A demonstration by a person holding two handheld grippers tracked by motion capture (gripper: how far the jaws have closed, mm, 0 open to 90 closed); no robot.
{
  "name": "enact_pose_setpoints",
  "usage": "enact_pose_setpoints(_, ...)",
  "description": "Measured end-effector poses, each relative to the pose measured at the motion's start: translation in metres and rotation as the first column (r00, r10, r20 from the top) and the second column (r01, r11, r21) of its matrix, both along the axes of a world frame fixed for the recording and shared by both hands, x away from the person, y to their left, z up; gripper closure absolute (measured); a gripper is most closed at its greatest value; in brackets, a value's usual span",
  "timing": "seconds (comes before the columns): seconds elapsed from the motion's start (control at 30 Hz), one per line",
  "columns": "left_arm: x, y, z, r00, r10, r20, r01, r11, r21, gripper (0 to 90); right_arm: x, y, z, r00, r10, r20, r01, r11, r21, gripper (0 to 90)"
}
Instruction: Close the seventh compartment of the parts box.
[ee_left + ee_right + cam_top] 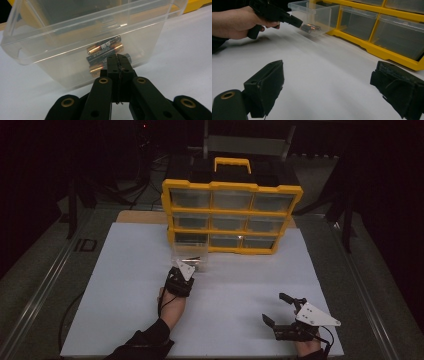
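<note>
1. Left hand-held gripper [119,58]: I hold it with its jaws clenched together, nothing between them, the tips right at the near wall of the clear drawer [75,40]; whether they press on the wall I cannot tell.
2. Clear drawer, landmark for all places below: it stands on the white tabletop [240,285], pulled out in front of the yellow organizer [232,215], near the organizer's lower left corner.
3. Batteries [105,53]: several lie on the drawer floor, bunched against the near wall, just behind my closed tips.
4. Right hand-held gripper [327,87]: released, jaws standing wide with bare tabletop between them; it rests well apart from the drawer, toward the near right edge of the board.
5. Risk, judged: a push low on the wall with closed tips may skid the light drawer askew, so that it meets the organizer's frame rather than its slot.
6. Risk, judged: a push set too high may tip the drawer and roll the batteries about.
7. Risk, judged: the smooth plastic may let the tips slide off sideways; my right hand-held gripper is too far away to steady the drawer.
</note>
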State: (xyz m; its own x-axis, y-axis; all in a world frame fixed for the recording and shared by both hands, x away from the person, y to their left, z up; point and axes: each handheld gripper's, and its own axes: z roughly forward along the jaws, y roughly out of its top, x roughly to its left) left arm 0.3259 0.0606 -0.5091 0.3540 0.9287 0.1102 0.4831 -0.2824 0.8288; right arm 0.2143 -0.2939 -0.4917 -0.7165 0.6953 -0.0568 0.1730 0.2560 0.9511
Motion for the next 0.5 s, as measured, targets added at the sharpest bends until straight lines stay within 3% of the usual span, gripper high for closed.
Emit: enact_pose_setpoints(0.5, 0.0035, -0.0031, 0.0011, 0.9999, -0.009, -0.009, 0.009, 0.9999, -0.008, 88.4, -0.0005, -0.0008, 0.0005, 0.9999, -0.007, 0.009, 0.007, 1.0, 0.004, 9.2)
